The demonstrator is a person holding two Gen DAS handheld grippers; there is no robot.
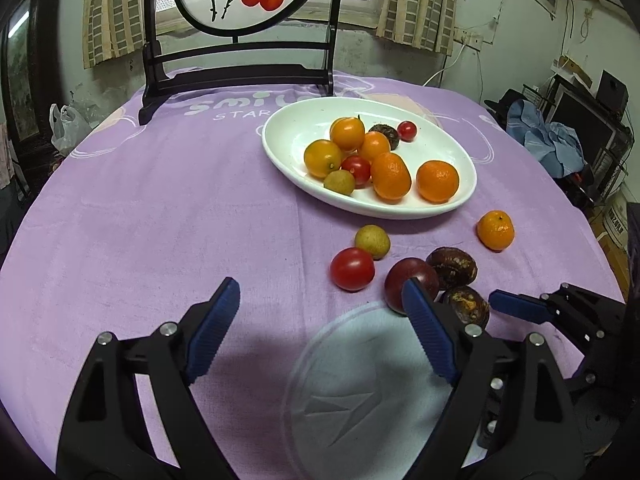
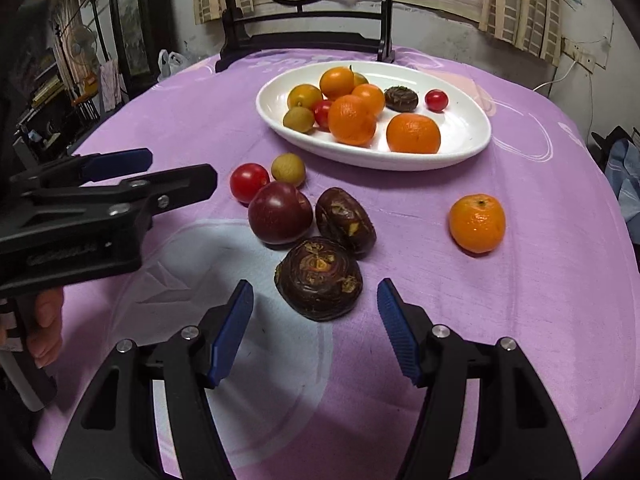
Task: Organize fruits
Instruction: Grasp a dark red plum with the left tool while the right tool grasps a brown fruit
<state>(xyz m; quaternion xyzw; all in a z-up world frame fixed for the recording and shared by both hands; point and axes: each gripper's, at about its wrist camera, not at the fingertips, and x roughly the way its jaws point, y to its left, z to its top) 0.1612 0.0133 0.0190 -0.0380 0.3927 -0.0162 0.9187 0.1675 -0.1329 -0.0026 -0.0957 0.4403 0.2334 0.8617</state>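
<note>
- The surface (image 2: 520, 320), under a purple cloth, carries a dark screen stand (image 2: 304, 36) at 12 o'clock, curtained window behind
- White dish (image 2: 464, 136) at 1 o'clock holds oranges and tomatoes
- Loose fruit just before it: tomato (image 2: 249, 182), plum (image 2: 280, 213), two dark chestnuts, lone orange (image 2: 477, 223) at 3 o'clock
- Left gripper (image 1: 320, 312) reaches level from 9 o'clock, spread, empty
- Right gripper (image 2: 316, 300) low, spread around the nearest chestnut (image 2: 318, 279)

black tongs (image 2: 316, 300) with ribbed blue pads (image 2: 230, 336), silver screws.
</note>
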